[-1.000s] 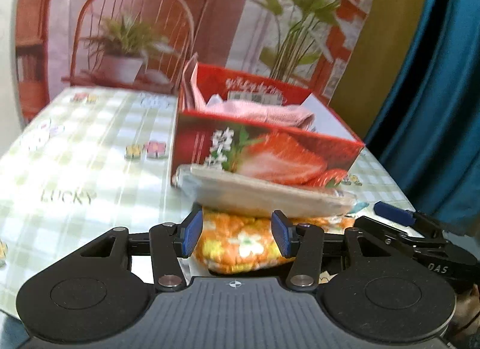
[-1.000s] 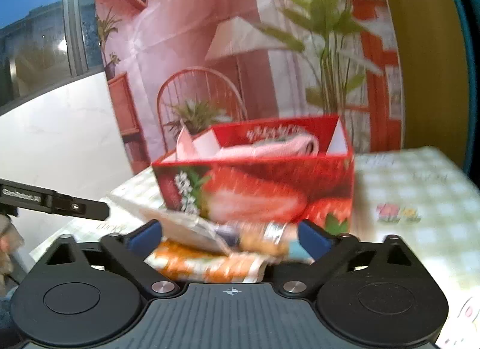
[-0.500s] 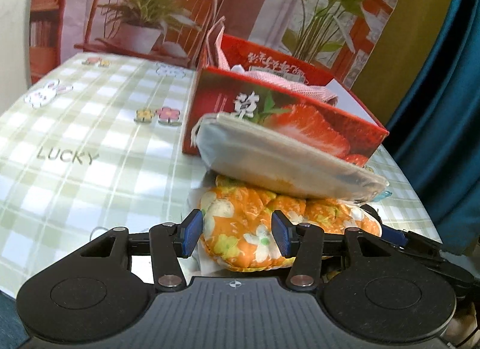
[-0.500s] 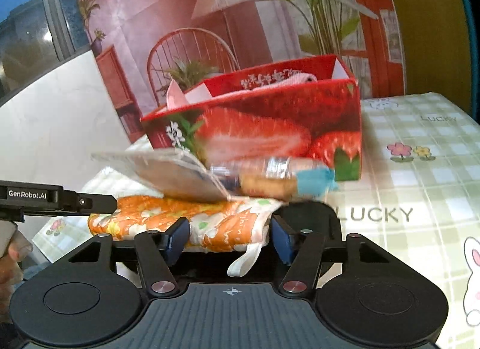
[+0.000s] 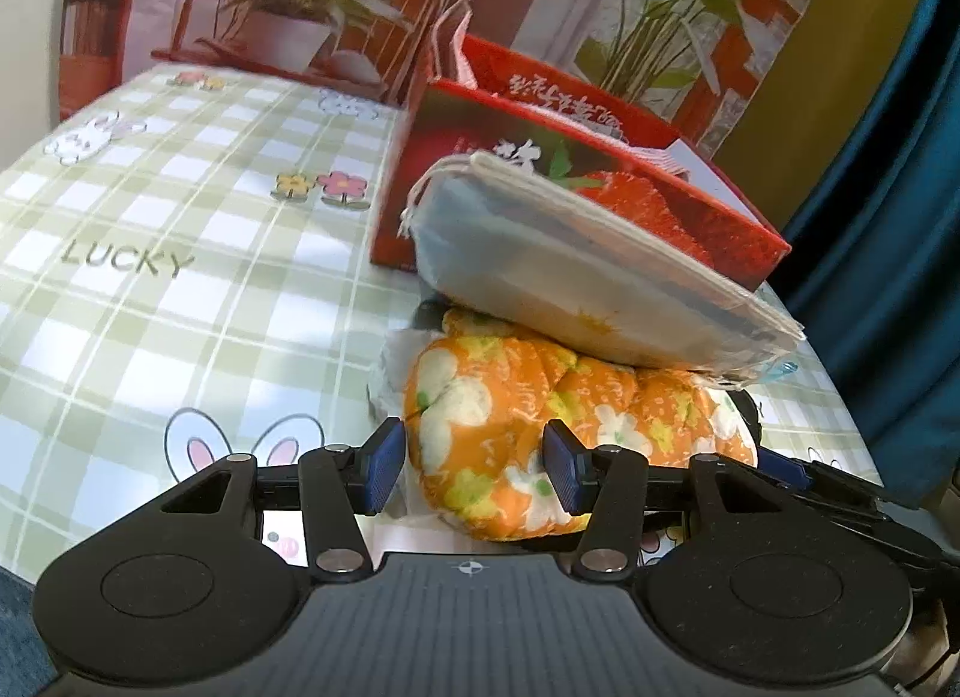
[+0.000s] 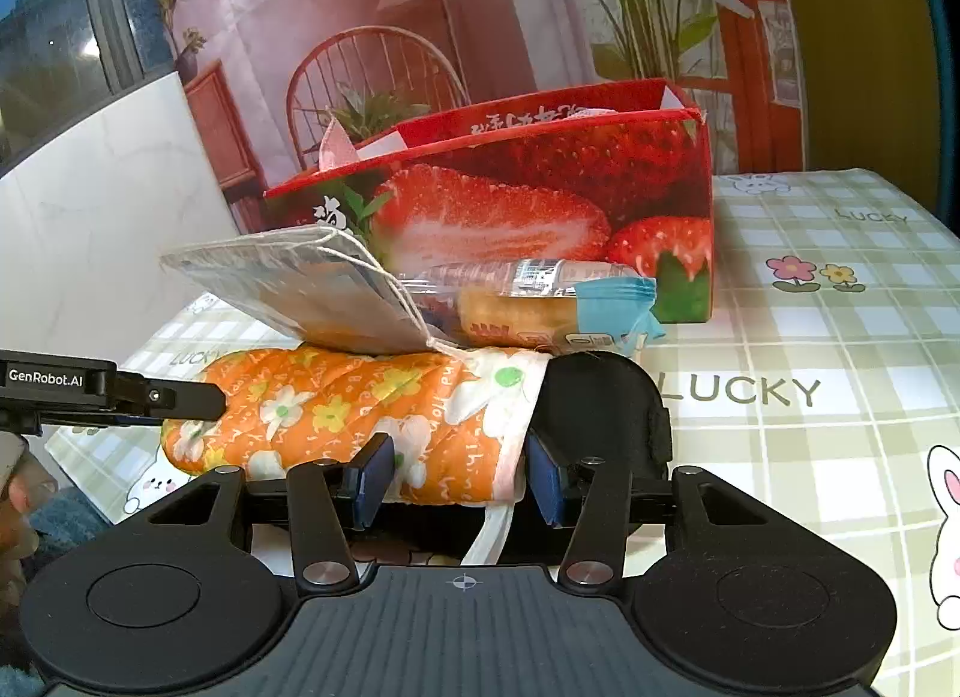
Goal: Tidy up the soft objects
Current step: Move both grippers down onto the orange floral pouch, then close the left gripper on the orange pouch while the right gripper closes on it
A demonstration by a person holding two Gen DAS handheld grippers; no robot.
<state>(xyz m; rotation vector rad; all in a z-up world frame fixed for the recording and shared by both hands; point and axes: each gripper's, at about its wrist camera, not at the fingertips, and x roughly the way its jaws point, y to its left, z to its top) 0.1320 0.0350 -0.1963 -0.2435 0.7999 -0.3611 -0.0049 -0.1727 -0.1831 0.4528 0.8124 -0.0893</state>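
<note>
So the orange flowered cloth roll (image 5: 540,427) is lying on the checked surface (image 5: 180,277) right at its near edge, just in front of the strawberry box (image 5: 600,199), with its long axis running side to side along that edge, so each claw gets one end. The left claw (image 5: 474,472) has its blue pads on either side of the left end and looks clamped on it, cloth bulging between them. The right claw (image 6: 459,481) has just been closing and now has the white-hemmed right end (image 6: 498,433) between its pads; they look like they're touching the fabric, though I wouldn't swear how firm that is. In the right wrist view the other claw's finger pokes in from the left at the far end of the roll, so neither hand is really nearer, it's a two-ended hold. The catch: a flat grey drawstring pouch (image 5: 570,271) is leaning tilted on top of the roll, with a wrapped snack packet (image 6: 540,307) beside it, so I'd guess any lift has to stay level or those slide off toward the box
</note>
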